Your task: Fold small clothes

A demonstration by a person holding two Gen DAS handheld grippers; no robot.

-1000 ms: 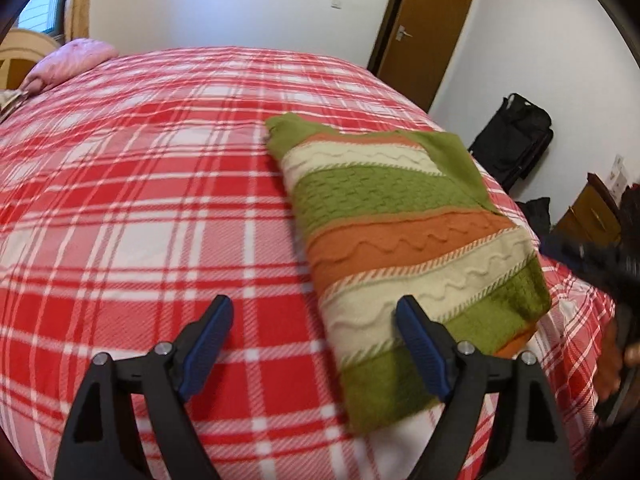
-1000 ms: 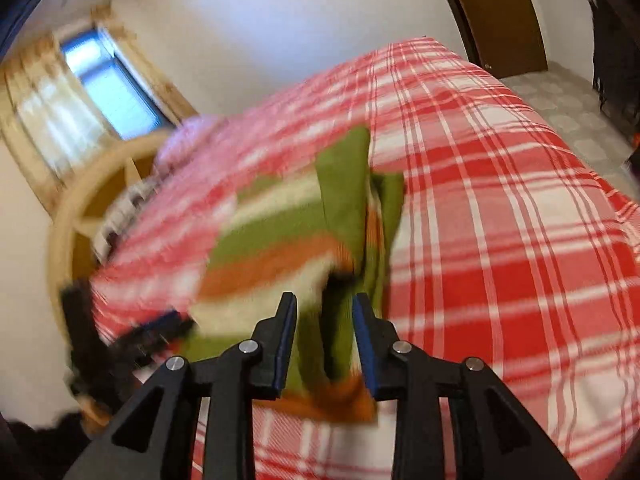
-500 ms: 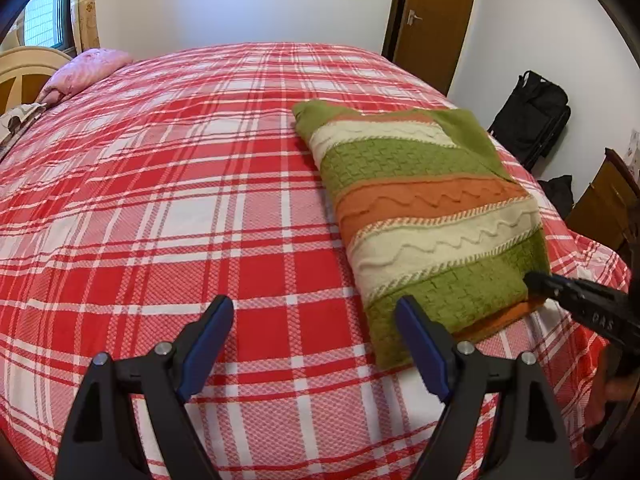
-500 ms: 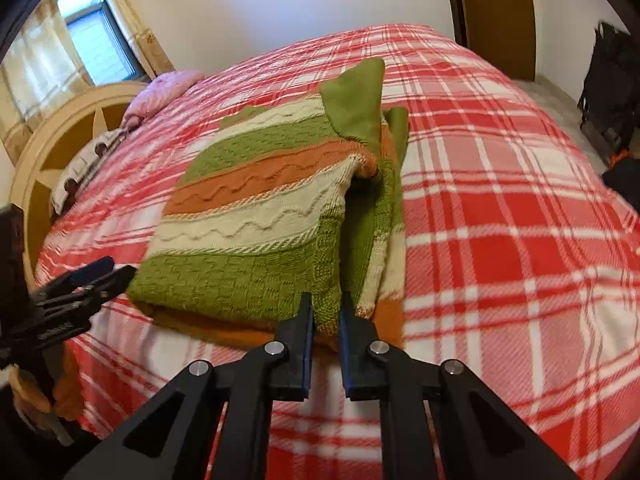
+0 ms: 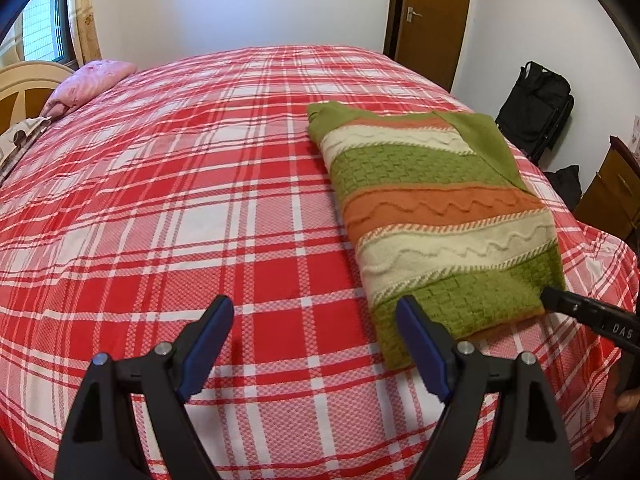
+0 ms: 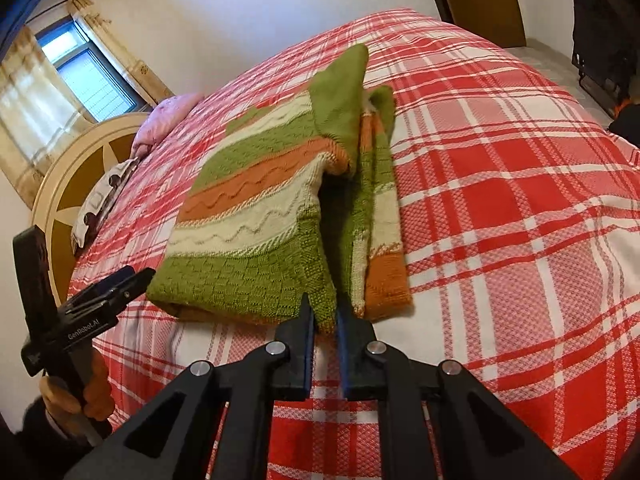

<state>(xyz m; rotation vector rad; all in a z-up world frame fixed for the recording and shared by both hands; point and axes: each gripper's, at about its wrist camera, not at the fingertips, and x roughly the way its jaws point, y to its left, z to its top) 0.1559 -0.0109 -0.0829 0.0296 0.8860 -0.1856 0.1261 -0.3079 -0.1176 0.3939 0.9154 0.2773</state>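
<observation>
The sweater point(image 5: 436, 220), knitted in green, orange and cream stripes with wavy raised lines, lies folded on the bed point(image 5: 180, 208), near the bed's edge on the side away from the pink pillow point(image 5: 86, 88). In the right wrist view the sweater point(image 6: 256, 216) shows a top layer folded over a lower one, with a dark gap between the two layers along the open side and a plain green flap lying across its far end.

The right hand-held gripper point(image 6: 322, 312) is at the sweater's near corner. Its jaws are narrow, almost together, and the corner of the top layer sits between the blue pads point(image 6: 309, 336), so it is pinching the knit there. In the left wrist view the tip of this right hand-held gripper point(image 5: 554, 299) touches the same green corner.

The left hand-held gripper point(image 5: 314, 316) hovers over the bed just beside the sweater's near end, holding nothing. Its jaws are spread wide; the one blue pad point(image 5: 422, 344) overlaps the sweater's green edge in the view, the other is over bare bedspread. In the right wrist view the left hand-held gripper point(image 6: 130, 276) points at the sweater's other near corner, close to it; I cannot tell whether it touches.

Beyond the sweater, the red and white checked bedspread point(image 6: 500, 184) covers the whole bed. At the head of the bed, past the pillow, stands a cream headboard point(image 6: 66, 184), and behind it a window point(image 6: 86, 76) with curtains. A brown door point(image 5: 426, 20) and a black bag point(image 5: 534, 108) stand off the bed's far side.
</observation>
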